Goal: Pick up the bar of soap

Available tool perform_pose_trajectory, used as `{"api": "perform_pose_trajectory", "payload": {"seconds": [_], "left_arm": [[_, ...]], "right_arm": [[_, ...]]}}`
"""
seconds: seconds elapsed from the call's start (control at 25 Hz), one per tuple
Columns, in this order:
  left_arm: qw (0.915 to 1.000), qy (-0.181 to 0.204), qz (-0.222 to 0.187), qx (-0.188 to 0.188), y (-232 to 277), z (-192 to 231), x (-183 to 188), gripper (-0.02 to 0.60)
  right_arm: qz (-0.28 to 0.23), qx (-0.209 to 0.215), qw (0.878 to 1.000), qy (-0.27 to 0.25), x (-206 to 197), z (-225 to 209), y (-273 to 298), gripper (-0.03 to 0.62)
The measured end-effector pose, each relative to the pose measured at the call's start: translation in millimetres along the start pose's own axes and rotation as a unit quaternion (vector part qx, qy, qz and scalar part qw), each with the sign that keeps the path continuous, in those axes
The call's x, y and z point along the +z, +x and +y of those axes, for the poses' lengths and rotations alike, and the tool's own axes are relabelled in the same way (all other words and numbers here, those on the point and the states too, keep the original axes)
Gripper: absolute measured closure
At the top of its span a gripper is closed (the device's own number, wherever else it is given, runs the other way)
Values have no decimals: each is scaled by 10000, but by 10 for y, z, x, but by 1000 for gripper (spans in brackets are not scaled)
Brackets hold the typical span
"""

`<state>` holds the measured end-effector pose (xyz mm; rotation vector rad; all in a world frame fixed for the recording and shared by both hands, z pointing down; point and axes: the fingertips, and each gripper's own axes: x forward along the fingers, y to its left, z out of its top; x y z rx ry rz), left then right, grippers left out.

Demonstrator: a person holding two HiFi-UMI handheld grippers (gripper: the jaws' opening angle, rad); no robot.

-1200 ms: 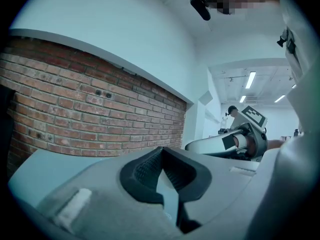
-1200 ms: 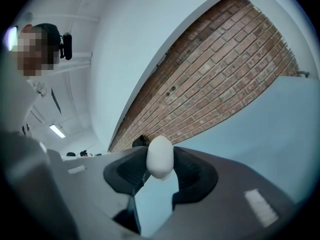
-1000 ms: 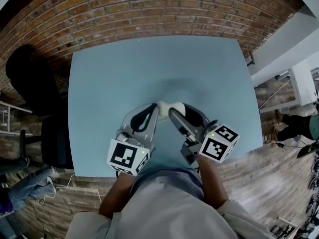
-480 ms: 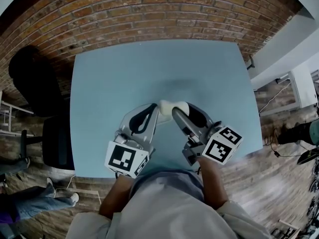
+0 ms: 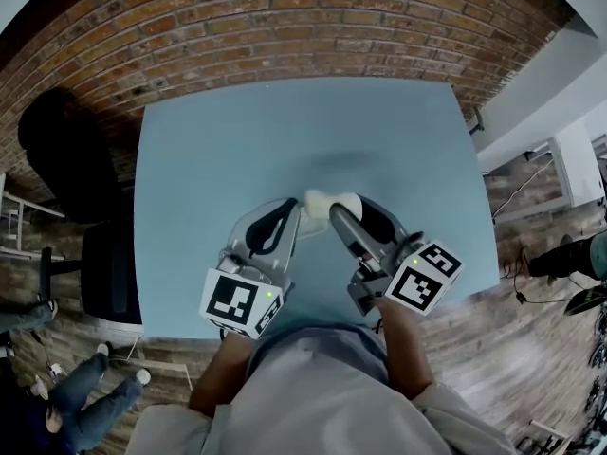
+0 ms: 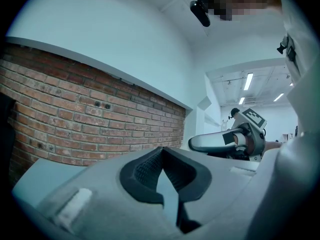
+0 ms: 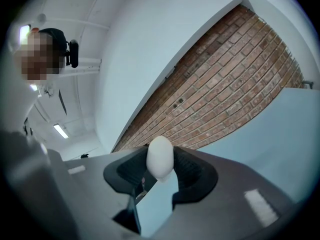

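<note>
Grey left gripper (image 5: 290, 209) and right gripper (image 5: 345, 208) carry black-and-white marker cubes (image 5: 234, 301).

soap (image 5: 328, 202) white | table (image 5: 237, 159) light blue | wall (image 5: 285, 17) red brick

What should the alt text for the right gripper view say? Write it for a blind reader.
A white bar of soap is clamped between the black pads of the right gripper. Behind it run a red brick wall and a pale blue table.
</note>
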<state>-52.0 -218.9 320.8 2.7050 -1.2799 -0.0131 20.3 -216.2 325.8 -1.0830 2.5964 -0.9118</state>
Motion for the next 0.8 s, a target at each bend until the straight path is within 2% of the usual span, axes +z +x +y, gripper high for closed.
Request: {"api": "perform_pose_trajectory", "payload": {"seconds": [0.8], "left_arm": [[10000,12,-8,11,-32,3,-13,583]], "right_arm": [[-9,59,10000,-5,-21,51,-6,437]]}}
